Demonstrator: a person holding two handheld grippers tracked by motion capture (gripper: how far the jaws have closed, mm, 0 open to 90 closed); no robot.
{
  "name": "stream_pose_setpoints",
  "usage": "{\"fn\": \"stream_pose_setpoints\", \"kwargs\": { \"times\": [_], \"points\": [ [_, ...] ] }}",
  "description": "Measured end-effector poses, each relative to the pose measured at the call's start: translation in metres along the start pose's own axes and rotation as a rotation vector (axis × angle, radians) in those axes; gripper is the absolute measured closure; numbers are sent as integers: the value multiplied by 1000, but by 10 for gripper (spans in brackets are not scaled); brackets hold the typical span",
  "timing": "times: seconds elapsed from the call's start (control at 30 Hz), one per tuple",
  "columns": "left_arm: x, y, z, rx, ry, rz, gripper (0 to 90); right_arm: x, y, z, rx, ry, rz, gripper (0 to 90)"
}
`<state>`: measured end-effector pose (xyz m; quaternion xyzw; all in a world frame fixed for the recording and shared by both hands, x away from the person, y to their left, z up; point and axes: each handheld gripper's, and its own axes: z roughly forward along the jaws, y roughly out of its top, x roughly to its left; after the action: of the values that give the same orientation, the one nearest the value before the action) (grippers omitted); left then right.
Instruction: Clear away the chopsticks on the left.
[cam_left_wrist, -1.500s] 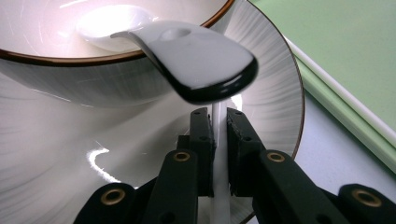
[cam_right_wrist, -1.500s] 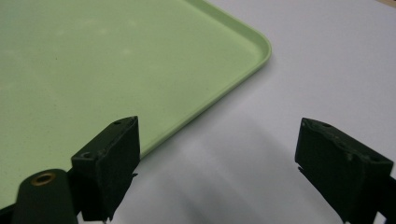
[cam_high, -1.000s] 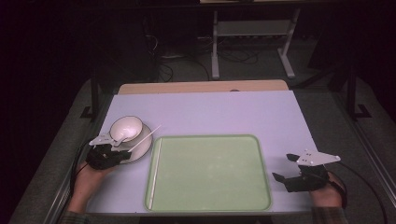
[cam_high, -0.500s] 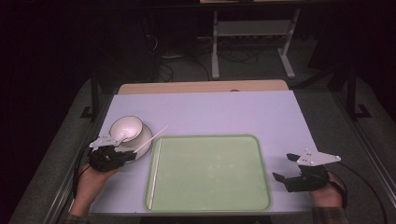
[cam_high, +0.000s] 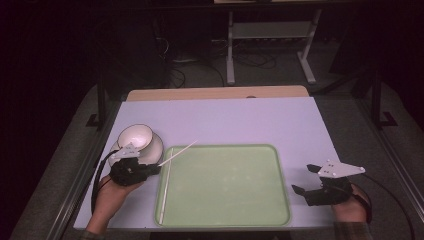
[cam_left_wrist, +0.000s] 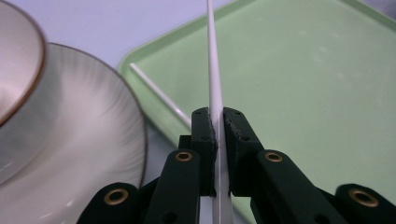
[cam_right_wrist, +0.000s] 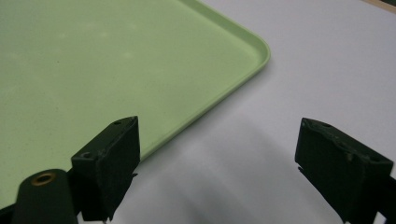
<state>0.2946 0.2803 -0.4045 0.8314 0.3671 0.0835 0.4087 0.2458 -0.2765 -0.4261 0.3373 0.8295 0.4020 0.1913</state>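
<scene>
Lab-type recording room: dark surround, cables loose on grey floor, metal stand behind a lavender-topped table.

Dim room, lit table; soft shadows; close-ups blurred near lens.

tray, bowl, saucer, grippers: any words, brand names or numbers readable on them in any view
None: no readable text anywhere. The green tray, white bowl, its saucer, the white chopstick clamped in the left gripper, and the right gripper all look plain and unmarked.
</scene>
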Motion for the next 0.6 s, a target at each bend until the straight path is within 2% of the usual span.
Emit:
{"fn": "stream_pose_setpoints", "kwargs": {
  "times": [0.17, 0.6],
  "points": [
    [-11, 6, 13, 16, -23, 13, 832, -1, 0, 0, -2, 2, -1, 131],
    [-29, 17, 39, 48, -57, 36, 832, 0, 0, 0, 0, 4, 2, 131]
  ]
}}
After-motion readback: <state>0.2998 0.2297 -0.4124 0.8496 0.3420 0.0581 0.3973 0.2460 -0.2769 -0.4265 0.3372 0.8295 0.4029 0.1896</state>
